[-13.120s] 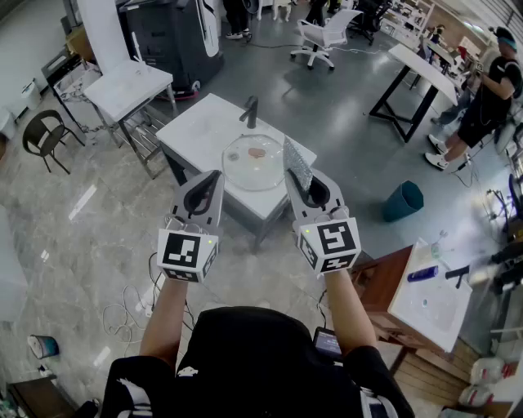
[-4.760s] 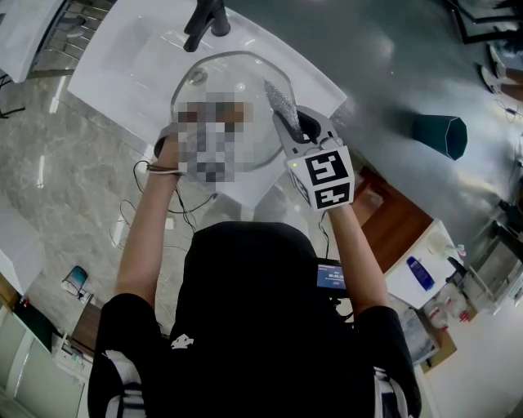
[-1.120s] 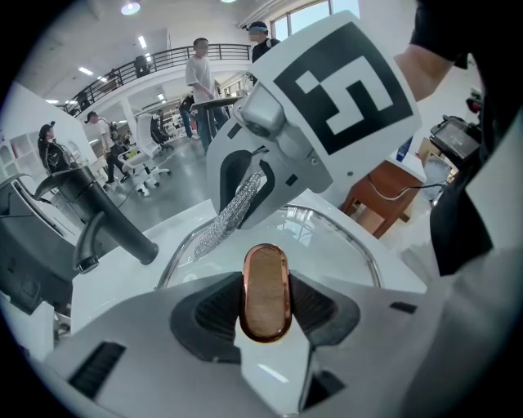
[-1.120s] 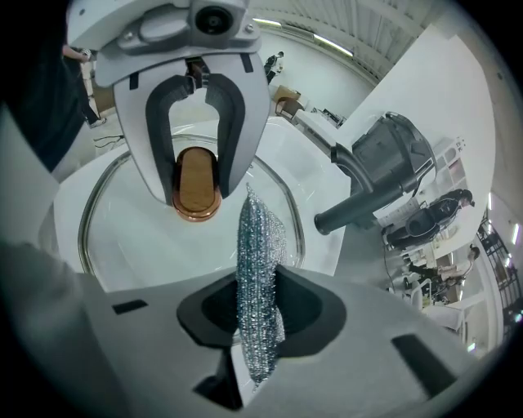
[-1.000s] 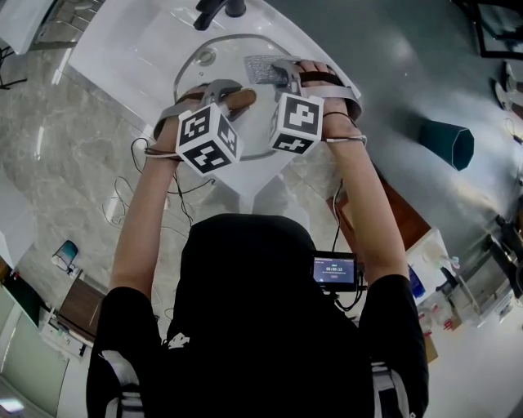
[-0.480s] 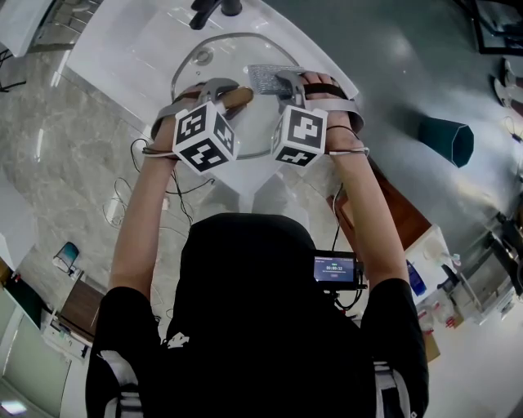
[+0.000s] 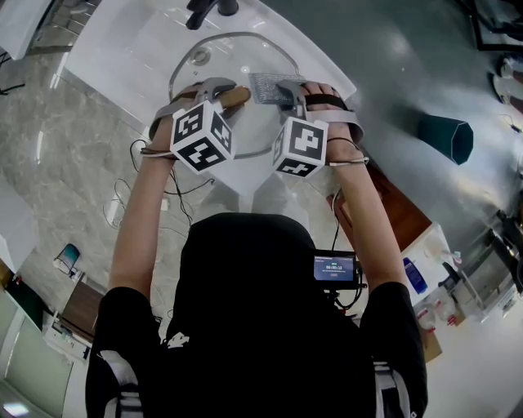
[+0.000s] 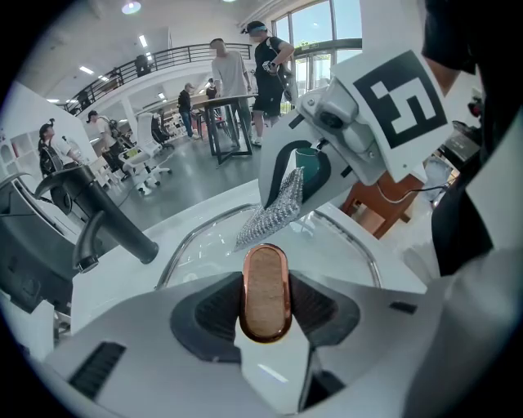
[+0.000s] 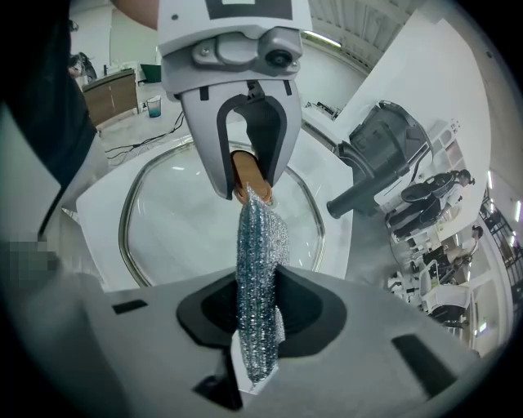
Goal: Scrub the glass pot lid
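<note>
Counter in plain white (image 7: 106, 57) carries the lot. The round glass pot lid with a metal rim (image 7: 241, 61) lies flat on it, just this side of the black faucet (image 7: 203, 11).

My left claw (image 8: 266, 314) is clamped on the lid's oval brown knob with a copper edge (image 8: 265, 282). The knob's long axis runs straight along the claw's own line, so I judge that hand is pinning the lid. My right claw (image 9: 260, 309) is clamped on the silvery mesh scrubbing pad (image 9: 260, 241).

What matters for the next stroke is how the pad lies. Its long axis points away from the right claw towards the knob, and its free end sits right beside the knob, over the middle of the lid. Bare glass spreads to either side of the strip and back under the right claw. I'd sweep outward towards the rim with that hand, since it is the only one free to move. I cannot tell whether the pad's tip is pressing on the glass.
</note>
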A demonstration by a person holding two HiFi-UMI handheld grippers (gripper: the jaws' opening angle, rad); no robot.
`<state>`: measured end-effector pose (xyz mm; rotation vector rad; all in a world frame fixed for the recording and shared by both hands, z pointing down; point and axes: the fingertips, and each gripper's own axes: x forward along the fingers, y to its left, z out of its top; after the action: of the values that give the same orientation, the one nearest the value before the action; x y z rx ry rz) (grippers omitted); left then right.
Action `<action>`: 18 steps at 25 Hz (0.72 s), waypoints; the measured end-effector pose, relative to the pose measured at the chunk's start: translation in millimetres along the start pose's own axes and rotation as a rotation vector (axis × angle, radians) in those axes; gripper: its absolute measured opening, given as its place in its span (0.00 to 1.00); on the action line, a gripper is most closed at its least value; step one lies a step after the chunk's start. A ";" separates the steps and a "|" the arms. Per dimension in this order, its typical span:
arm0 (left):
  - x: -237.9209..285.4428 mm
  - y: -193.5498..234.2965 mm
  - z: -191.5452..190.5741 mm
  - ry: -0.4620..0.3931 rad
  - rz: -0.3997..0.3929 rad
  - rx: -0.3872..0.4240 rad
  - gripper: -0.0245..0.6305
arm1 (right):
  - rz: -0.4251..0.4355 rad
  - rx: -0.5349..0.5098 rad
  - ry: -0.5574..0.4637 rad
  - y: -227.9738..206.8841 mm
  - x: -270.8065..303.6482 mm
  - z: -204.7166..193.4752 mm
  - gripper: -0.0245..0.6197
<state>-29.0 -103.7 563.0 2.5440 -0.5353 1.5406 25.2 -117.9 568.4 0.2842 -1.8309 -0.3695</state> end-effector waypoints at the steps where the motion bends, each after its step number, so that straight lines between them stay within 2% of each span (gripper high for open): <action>1: -0.3 -0.2 0.0 0.000 0.000 0.000 0.30 | 0.001 0.003 0.000 1.9 -1.3 -0.2 0.15; 11: -0.4 0.5 1.2 0.003 0.005 0.001 0.30 | 0.016 0.068 0.005 22.3 -12.6 -4.2 0.15; 18: -0.3 1.8 -0.4 0.004 0.009 -0.001 0.30 | 0.028 0.074 0.001 36.7 -17.8 -3.0 0.15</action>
<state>-30.2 -105.2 562.8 2.5407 -0.5474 1.5479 32.9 -77.7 567.8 0.3099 -1.8487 -0.2824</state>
